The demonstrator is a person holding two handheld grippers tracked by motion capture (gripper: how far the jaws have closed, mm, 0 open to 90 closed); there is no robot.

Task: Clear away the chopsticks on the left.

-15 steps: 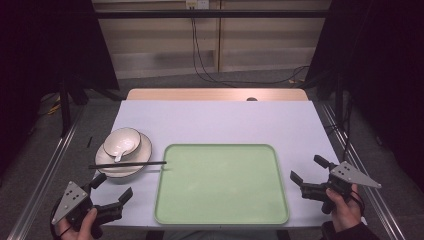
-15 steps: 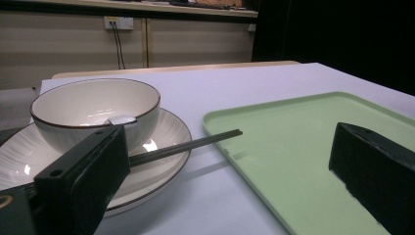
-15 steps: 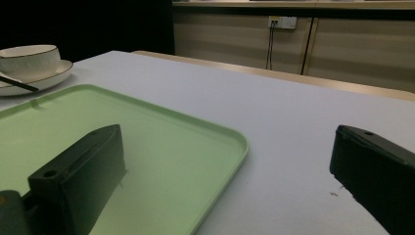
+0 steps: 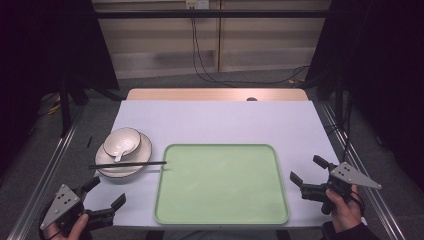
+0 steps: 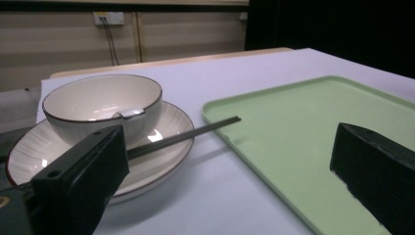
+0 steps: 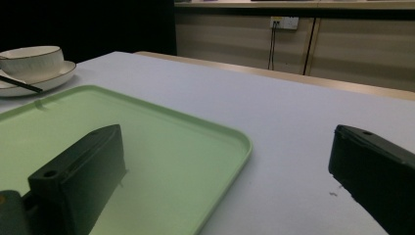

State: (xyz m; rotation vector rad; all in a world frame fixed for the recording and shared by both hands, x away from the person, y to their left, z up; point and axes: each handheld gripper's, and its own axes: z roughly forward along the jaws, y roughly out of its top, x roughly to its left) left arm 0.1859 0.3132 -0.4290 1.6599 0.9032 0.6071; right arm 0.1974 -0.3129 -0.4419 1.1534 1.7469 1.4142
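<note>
Left gripper [image 4: 102, 200] at lower left and right gripper [image 4: 310, 176] at lower right: jaws released, empty. Bowl [image 4: 122, 141] on plate [image 4: 142, 150], left of tray [image 4: 221, 184]. Step looks preparatory; next, probably approach the bowl.

1. The green tray [image 4: 222, 182] lies flat in the middle of the table [image 4: 220, 117] and nothing lies in it, so there is free room above its whole inside.
2. The far half of the table, behind the tray, is bare from left to right.
3. At the left, the plate [image 4: 143, 151] with the bowl [image 4: 122, 141] on it stands just beside the tray.
4. The chopsticks [image 4: 128, 163] lie across the plate, and their tip reaches over the left rim of the tray; this bars a low passage there.
5. The left gripper [image 4: 102, 192] and the right gripper [image 4: 307, 172], both with jaws wide apart, are at the near corners, outside the tray.
</note>
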